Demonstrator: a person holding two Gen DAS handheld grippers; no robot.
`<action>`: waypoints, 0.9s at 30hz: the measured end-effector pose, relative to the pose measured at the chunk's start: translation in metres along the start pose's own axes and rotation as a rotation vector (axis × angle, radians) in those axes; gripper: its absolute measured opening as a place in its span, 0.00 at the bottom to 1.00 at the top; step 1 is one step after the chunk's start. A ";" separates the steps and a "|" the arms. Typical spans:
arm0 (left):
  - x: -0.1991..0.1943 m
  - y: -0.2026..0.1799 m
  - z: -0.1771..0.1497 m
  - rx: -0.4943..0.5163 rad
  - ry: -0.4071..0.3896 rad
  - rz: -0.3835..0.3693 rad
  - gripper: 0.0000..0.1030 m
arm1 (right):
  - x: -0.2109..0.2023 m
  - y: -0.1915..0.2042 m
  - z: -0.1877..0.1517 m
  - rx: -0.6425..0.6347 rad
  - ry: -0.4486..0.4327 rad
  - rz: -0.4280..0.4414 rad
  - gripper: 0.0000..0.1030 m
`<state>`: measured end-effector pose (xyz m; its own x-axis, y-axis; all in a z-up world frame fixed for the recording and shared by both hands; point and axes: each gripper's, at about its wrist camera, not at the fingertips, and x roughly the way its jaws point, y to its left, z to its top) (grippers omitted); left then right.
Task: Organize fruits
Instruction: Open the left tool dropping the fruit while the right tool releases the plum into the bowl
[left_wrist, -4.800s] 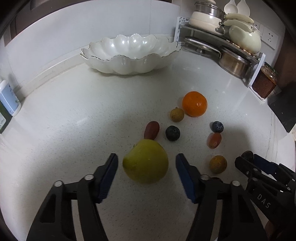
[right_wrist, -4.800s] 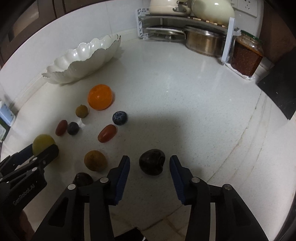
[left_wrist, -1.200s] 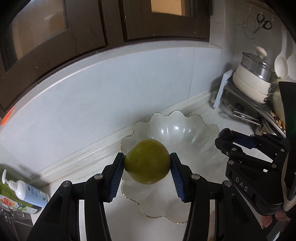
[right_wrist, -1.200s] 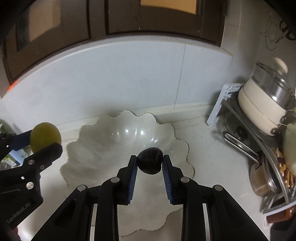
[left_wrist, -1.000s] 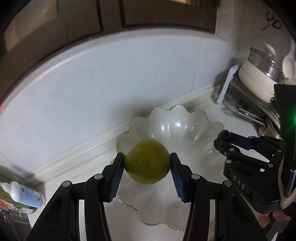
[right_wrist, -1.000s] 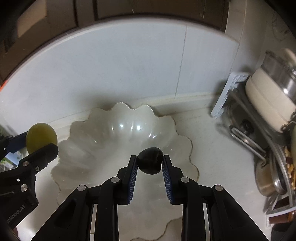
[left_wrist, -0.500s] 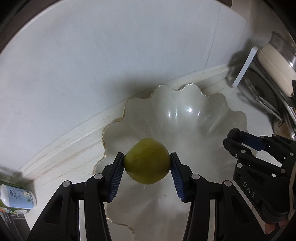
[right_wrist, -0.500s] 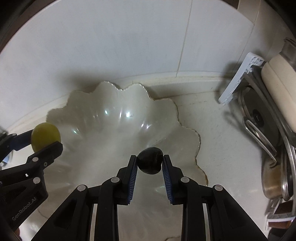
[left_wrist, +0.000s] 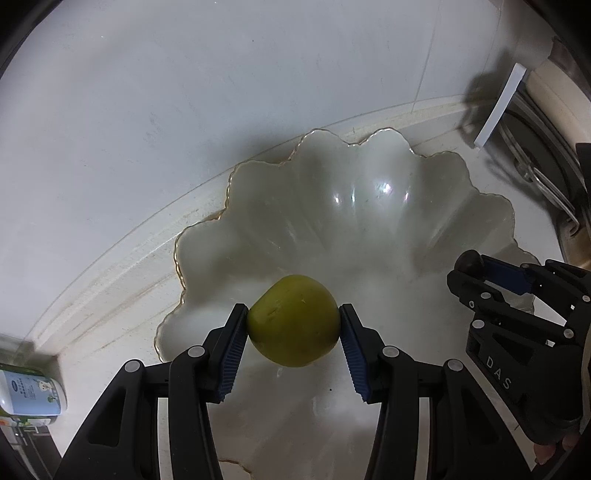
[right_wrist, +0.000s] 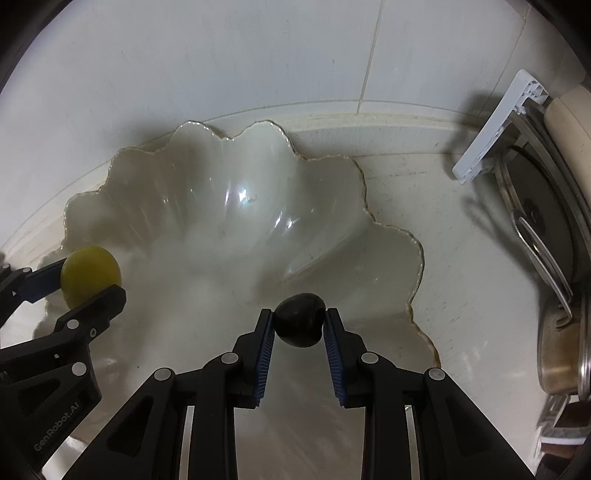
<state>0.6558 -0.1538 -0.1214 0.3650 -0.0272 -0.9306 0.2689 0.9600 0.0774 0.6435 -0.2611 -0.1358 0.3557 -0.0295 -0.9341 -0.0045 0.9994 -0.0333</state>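
The bowl's (left_wrist: 369, 206) near rim is hidden behind the grippers; the bottle (left_wrist: 29, 393) is cut off.

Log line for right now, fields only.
left gripper: shut on green fruit | right gripper: shut on dark fruit | both over white scalloped bowl | nothing released

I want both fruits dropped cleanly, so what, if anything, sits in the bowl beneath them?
Nothing visible: the bowl looks empty under the green fruit in the left gripper and the dark fruit in the right gripper.

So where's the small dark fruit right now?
The small dark fruit is clamped in the right gripper, over the scalloped white bowl's near-right side in the right wrist view.
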 end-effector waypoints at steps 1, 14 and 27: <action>0.001 0.000 0.000 0.002 0.003 0.001 0.48 | 0.001 0.000 0.000 0.001 0.000 -0.003 0.28; -0.019 -0.002 -0.002 0.015 -0.053 0.075 0.65 | -0.011 -0.006 -0.003 0.003 -0.001 -0.019 0.39; -0.076 0.010 -0.025 -0.029 -0.176 0.080 0.65 | -0.079 -0.009 -0.026 0.017 -0.141 -0.012 0.39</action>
<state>0.6085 -0.1346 -0.0589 0.5348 0.0038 -0.8450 0.2079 0.9687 0.1360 0.5909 -0.2680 -0.0716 0.4832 -0.0403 -0.8746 0.0163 0.9992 -0.0370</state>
